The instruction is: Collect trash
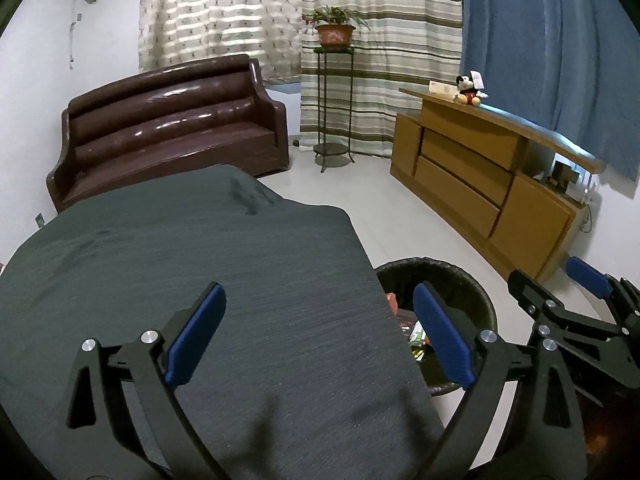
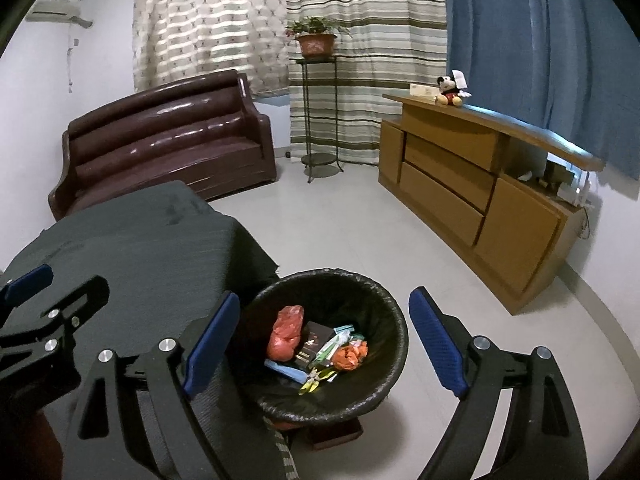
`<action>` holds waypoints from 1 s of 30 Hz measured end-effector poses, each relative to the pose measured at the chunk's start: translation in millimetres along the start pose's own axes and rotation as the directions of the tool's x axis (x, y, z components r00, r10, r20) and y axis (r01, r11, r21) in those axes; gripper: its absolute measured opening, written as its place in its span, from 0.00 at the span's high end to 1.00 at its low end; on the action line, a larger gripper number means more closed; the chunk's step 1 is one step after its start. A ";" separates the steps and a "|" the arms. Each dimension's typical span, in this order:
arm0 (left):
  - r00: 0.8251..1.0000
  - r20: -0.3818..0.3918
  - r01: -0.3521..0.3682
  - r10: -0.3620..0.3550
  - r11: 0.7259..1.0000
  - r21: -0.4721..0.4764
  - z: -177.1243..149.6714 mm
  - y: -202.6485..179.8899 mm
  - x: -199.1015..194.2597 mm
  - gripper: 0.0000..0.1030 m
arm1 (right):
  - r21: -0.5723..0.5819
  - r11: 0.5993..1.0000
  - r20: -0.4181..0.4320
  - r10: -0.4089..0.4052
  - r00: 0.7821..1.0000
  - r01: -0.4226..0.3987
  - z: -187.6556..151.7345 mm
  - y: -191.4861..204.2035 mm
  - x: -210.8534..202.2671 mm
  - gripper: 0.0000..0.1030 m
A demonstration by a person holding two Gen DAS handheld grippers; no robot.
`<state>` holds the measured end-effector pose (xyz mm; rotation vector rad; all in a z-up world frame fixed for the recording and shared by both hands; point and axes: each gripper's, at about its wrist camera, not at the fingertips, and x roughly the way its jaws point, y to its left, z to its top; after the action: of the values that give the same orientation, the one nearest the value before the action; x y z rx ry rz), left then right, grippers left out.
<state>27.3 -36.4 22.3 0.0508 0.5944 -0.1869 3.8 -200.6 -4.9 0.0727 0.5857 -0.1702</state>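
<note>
A round bin lined with a black bag [image 2: 394,320] stands on the floor beside the table; its rim [image 1: 480,296] also shows in the left wrist view. Inside lie a red crumpled bag [image 2: 286,332], a dark box [image 2: 314,346], an orange wrapper [image 2: 351,354] and several small packets. My right gripper [image 2: 324,332] hangs open above the bin, nothing between its blue pads. My left gripper [image 1: 318,328] is open too, over the right edge of the grey-covered table [image 1: 180,248], empty. Each gripper shows at the edge of the other's view.
A brown leather sofa [image 1: 172,128] stands behind the table. A plant stand with a potted plant [image 1: 334,28] is at the curtains. A wooden sideboard [image 1: 480,168] with a plush toy [image 1: 469,90] lines the right wall. Pale floor lies between bin and sideboard.
</note>
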 end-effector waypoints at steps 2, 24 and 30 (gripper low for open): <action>1.000 0.005 -0.001 0.001 1.000 -0.007 0.3 2.5 -4.1 0.10 | -0.005 1.000 0.003 0.007 1.000 -0.007 0.2 1.9 -3.3 0.19; 0.999 0.040 -0.004 0.005 1.000 -0.017 -1.4 9.1 -23.0 0.10 | 0.009 1.000 0.025 0.025 0.999 -0.025 2.2 4.8 -18.6 0.19; 0.999 0.038 -0.004 0.004 1.000 -0.020 -1.6 8.8 -23.3 0.10 | 0.011 1.000 0.025 0.025 0.999 -0.026 2.0 4.8 -18.5 0.19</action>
<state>9.2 -23.8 33.9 0.0288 0.5585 -0.1776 -9.4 -193.6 7.2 0.0890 0.5585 -0.1495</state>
